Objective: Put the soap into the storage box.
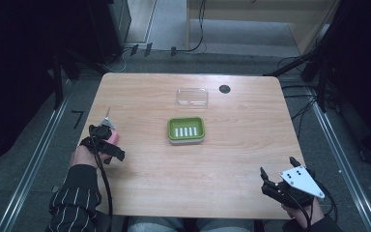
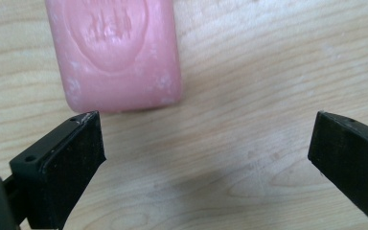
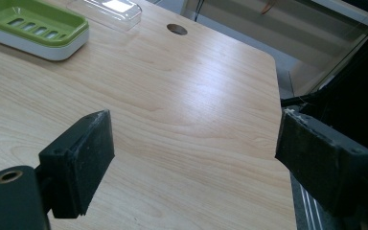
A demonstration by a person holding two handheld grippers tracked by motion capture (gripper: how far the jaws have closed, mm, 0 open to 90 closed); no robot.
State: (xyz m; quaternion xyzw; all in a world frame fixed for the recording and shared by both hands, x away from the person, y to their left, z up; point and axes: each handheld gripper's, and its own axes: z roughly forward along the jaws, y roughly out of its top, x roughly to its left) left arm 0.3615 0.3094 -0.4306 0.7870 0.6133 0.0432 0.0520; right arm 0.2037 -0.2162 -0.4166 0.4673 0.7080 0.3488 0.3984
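At the near right corner of the counter [image 1: 198,164], the right tongs [image 1: 276,175] hover spread, gripping nothing. Toward the left edge, the left tongs [image 2: 206,143] are spread wide just short of a pink soap bar [image 2: 115,52], which lies flat on the wood, untouched. Farther off, mid-counter, sits a green soap dish [image 1: 186,129], and beyond it a clear lid [image 1: 192,96].

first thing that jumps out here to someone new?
Probably the pink soap bar, lying on the wooden table just ahead of the open left gripper near the table's left edge. Next, the green soap dish at the table's middle, with a clear lid lying beyond it.
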